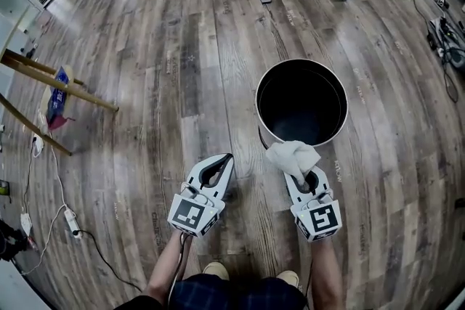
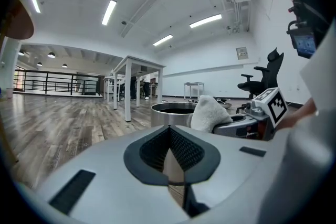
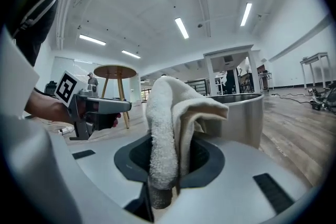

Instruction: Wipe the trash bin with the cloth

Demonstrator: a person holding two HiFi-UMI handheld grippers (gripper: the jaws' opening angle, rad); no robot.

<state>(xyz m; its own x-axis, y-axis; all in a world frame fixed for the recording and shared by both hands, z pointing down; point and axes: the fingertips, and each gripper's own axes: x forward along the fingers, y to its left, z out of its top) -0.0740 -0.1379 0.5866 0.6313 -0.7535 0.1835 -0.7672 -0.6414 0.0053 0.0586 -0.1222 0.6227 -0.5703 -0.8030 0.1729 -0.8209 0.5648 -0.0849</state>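
Seen from the head view, my right gripper (image 1: 301, 181) sits low and right of centre, its jaws clamped on a white cloth (image 1: 293, 155) that bunches up above them. The cloth's upper edge overlaps the near rim of the trash bin (image 1: 290, 98), a round, dark-lined metal can standing open on the wood-plank floor (image 1: 182, 47) just above the middle of the frame; I cannot tell whether cloth and rim touch.

In the right gripper view, the cloth (image 3: 168, 123) rises folded out of the right gripper (image 3: 168, 165) at centre frame, pinched between the dark pads, with the bin's steel wall (image 3: 239, 110) just behind it to the right. The left gripper (image 3: 94, 110) shows at mid-left, held in a hand, in front of a round wooden table (image 3: 114, 72).

My left gripper (image 1: 224, 162) lies left of the right one in the head view, near the bin but apart from it. The left gripper view shows its jaws (image 2: 169, 136) pressed together with nothing between them. Beyond them are the bin (image 2: 170, 113) at centre, the cloth (image 2: 209, 113) and the right gripper (image 2: 252, 123) to the right, and a white table (image 2: 137, 65) farther back.
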